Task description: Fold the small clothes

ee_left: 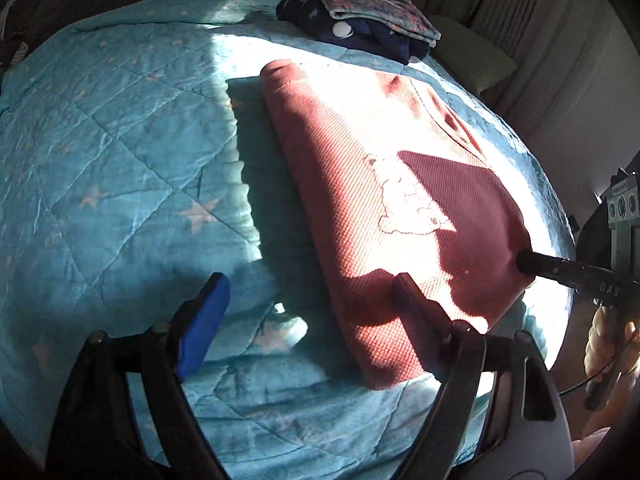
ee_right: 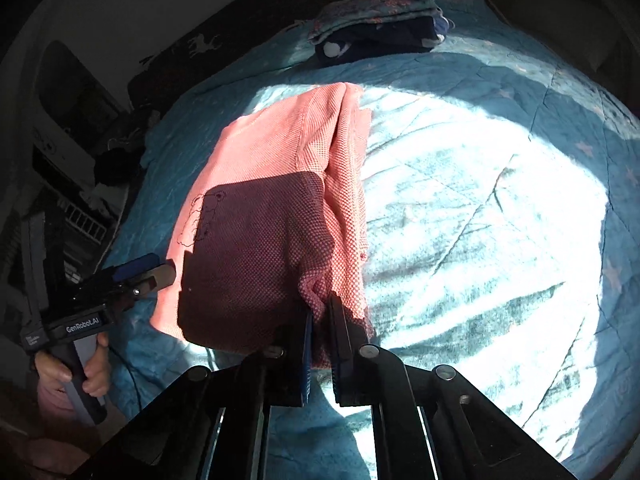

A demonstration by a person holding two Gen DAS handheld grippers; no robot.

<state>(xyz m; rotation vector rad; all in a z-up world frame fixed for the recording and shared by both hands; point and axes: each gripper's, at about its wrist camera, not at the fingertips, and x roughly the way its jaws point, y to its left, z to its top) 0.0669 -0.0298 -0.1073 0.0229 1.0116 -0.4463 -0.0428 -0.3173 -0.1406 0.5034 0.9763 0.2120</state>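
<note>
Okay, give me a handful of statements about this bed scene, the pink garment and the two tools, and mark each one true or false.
1. The right tool is clamped on the pink garment. True.
2. The left tool is shut on the garment. False: it is open, gripping nothing.
3. The folded pile sits beyond the pink garment. True.
4. The quilt is plain red. False: it is teal with stars.

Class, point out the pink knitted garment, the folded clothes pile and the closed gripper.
Pink knitted garment (ee_left: 360,184): left wrist view, upper panel.
Folded clothes pile (ee_left: 372,20): left wrist view, top layer.
Right gripper (ee_right: 320,320): right wrist view, between fingertips.
</note>
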